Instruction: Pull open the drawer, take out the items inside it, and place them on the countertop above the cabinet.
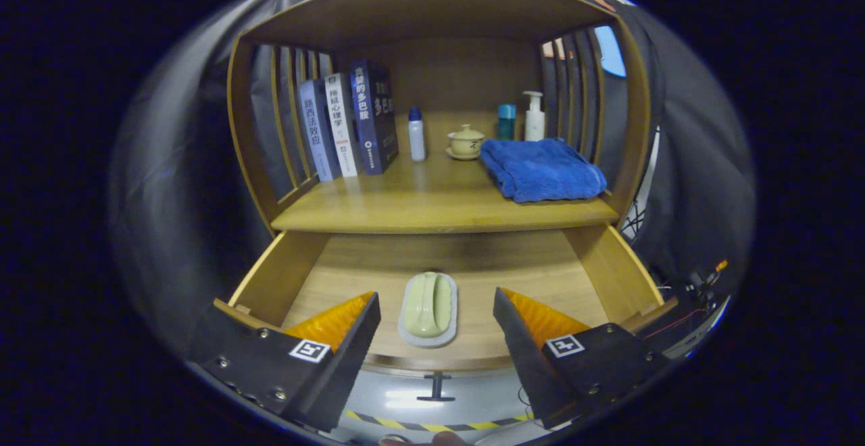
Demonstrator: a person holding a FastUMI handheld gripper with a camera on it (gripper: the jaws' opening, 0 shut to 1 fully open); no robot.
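Drawer (611,267): standing pulled open beneath the countertop, wooden floor showing.
Soap dish (428,307): lying on the drawer floor near its front edge, pale green piece sitting on a white base, lengthwise toward the back.
Gripper (436,307): hovering above the drawer front, fingers spread wide, gripping nothing.
Relation: soap dish sitting between the two fingertips, touching neither, clear gap on each side.
Countertop (432,206): carrying three upright books (348,125) at the left, a small white bottle (417,135), a lidded cup (465,142), a pump bottle (534,116) and a folded blue towel (544,169) at the right.
Handle (436,386): showing below the drawer front, between the fingers.
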